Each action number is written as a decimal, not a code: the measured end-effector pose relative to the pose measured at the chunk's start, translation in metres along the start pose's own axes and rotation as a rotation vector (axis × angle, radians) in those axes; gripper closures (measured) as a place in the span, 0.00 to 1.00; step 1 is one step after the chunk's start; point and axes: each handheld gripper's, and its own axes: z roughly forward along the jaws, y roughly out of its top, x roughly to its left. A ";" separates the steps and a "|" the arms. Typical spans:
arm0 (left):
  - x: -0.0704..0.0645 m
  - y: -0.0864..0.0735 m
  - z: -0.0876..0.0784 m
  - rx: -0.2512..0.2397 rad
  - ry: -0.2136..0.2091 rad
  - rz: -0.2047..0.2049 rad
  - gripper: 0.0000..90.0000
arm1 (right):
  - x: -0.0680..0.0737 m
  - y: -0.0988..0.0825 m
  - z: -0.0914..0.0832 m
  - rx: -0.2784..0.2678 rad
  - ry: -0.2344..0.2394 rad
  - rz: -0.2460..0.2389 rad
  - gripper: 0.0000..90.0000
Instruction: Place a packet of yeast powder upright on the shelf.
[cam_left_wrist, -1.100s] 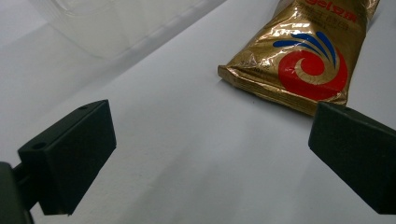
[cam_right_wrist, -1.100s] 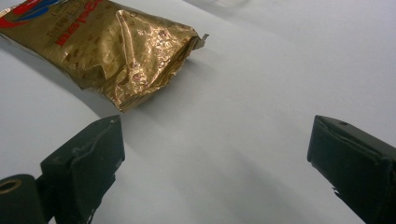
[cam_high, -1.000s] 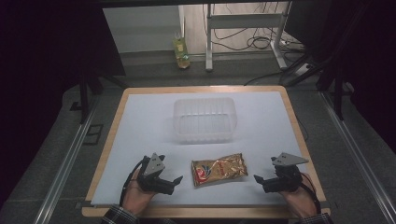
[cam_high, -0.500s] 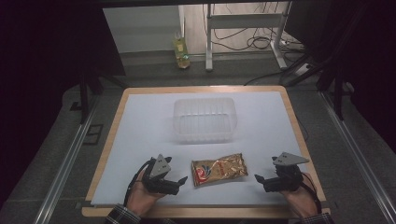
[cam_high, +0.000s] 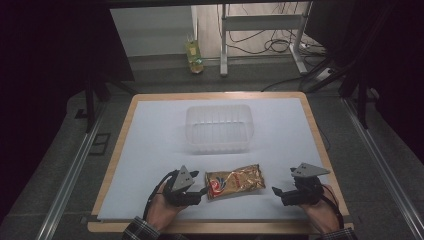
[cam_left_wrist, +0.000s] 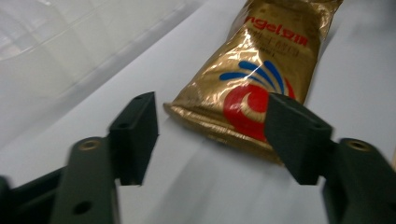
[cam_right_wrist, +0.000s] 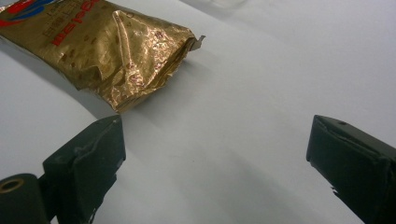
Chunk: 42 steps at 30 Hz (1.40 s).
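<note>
At the near edge of the table (cam_high: 125, 130), on the white sheet (cam_high: 155, 135): left gripper (cam_high: 199, 190) half spread, jaws just been closing around the near end of the gold foil snack packet (cam_high: 234, 181). No pinch yet; in the left gripper view one pad overlaps the crimped seam by the red swirl, the other stands apart from the packet's (cam_left_wrist: 261, 74) corner. Right gripper (cam_high: 276, 191) spread wide, nothing between its jaws, near the crumpled far end of the packet (cam_right_wrist: 107, 51) without touching.

Judged best for the grab: centre the seam between both pads, keep the jaws low to the sheet, close gently to avoid slipping off the slick foil or crushing the contents, then lift level.

Further back, an empty clear plastic container (cam_high: 219, 128) mid-table, well apart from the packet and probably its destination. Beyond the wooden rim, grey floor (cam_high: 60, 150), a bottle of yellowish liquid (cam_high: 194, 57), a metal stand (cam_high: 260, 30) with tangled cables (cam_high: 280, 45), and dark surroundings.
</note>
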 end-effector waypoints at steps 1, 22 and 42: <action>-0.001 0.001 0.002 -0.004 -0.005 0.002 0.48 | 0.000 0.000 0.000 0.001 -0.001 -0.001 0.05; -0.009 0.007 0.035 0.017 -0.119 0.037 0.99 | 0.003 0.002 0.004 0.016 0.007 -0.012 0.06; -0.011 0.005 0.032 0.053 -0.093 0.052 1.00 | 0.000 0.003 -0.004 0.005 0.015 0.016 0.06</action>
